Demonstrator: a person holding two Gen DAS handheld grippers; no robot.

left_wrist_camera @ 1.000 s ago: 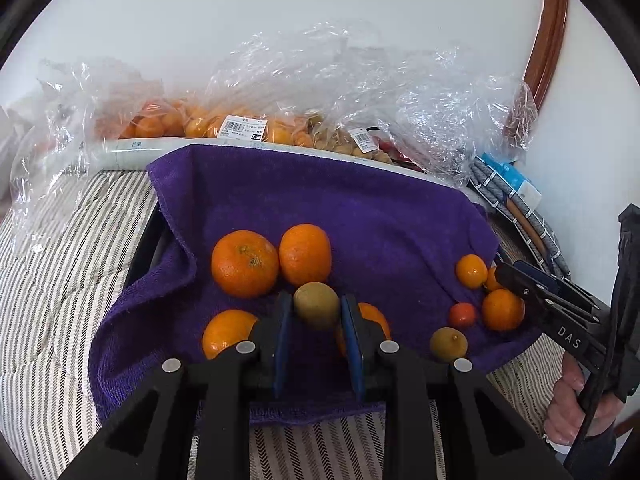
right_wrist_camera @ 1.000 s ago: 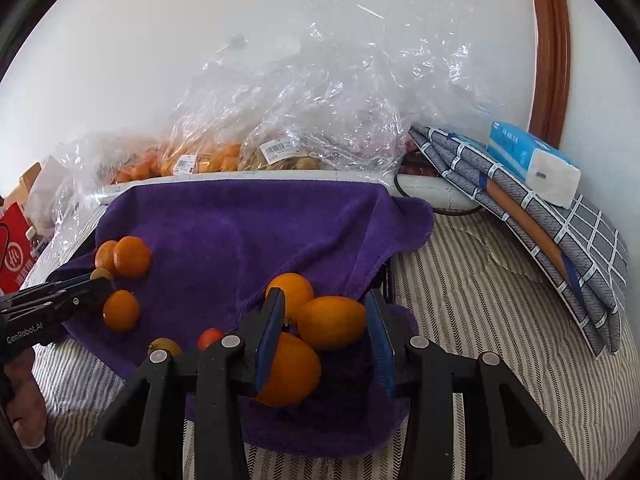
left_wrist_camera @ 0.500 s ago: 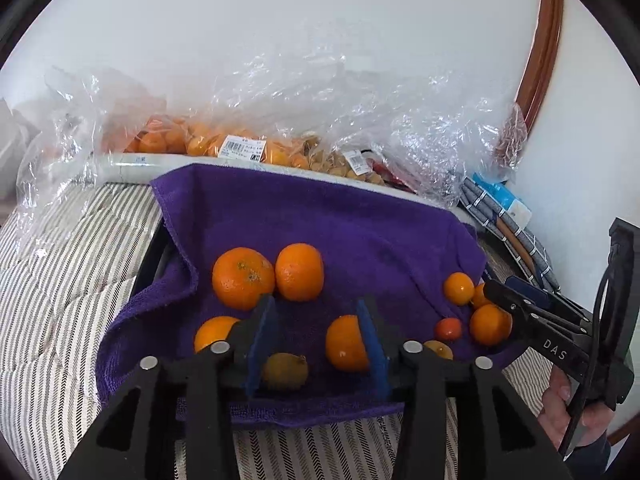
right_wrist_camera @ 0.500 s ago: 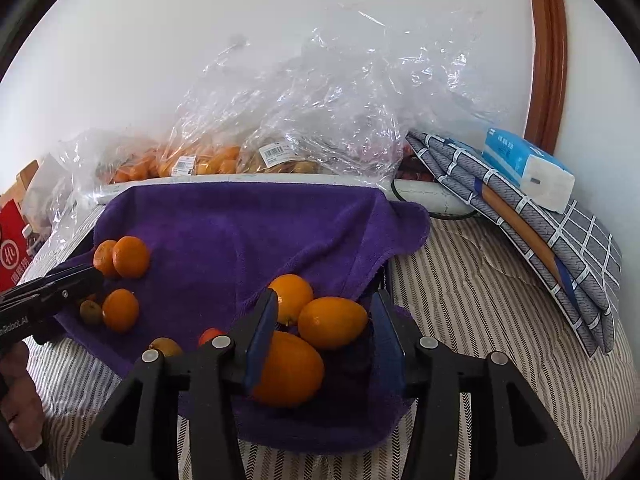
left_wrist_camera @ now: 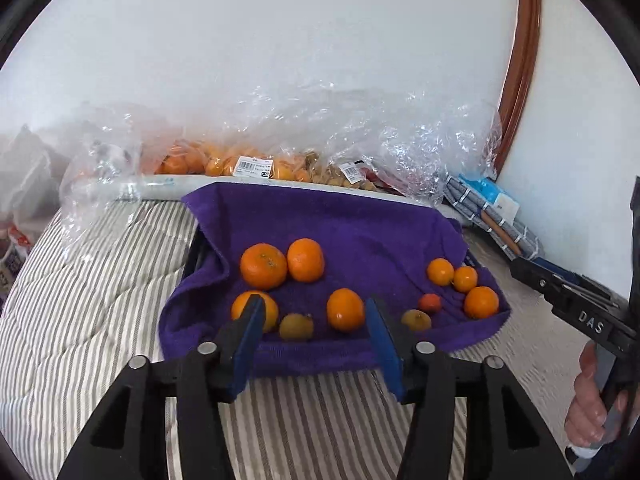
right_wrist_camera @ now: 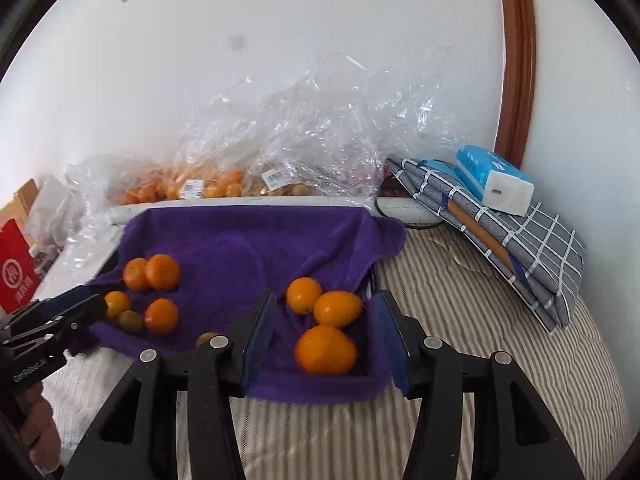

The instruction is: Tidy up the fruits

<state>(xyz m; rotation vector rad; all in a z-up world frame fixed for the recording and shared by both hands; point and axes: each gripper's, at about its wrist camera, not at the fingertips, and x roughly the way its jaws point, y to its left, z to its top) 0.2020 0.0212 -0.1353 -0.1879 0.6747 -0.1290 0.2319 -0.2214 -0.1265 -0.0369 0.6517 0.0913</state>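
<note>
A purple towel (left_wrist_camera: 352, 224) lies on the striped bed with fruit on it. In the left wrist view, several oranges (left_wrist_camera: 263, 266) and a brownish kiwi (left_wrist_camera: 296, 327) lie at the left, and smaller oranges (left_wrist_camera: 481, 302), a small red fruit (left_wrist_camera: 430, 303) and a second kiwi (left_wrist_camera: 416, 320) at the right. My left gripper (left_wrist_camera: 314, 318) is open and empty, just in front of the kiwi. My right gripper (right_wrist_camera: 326, 314) is open and empty, with three oranges (right_wrist_camera: 325, 349) between its fingers on the towel (right_wrist_camera: 248, 248).
Clear plastic bags of oranges (left_wrist_camera: 224, 164) and other fruit lie along the white wall behind the towel. A folded grey checked cloth (right_wrist_camera: 520, 240) with a blue tissue pack (right_wrist_camera: 494, 178) sits at the right. A red box (right_wrist_camera: 14, 280) stands at the far left.
My left gripper opened, let go of the kiwi onto the towel, and pulled back. My right gripper drew back slightly and stayed open.
</note>
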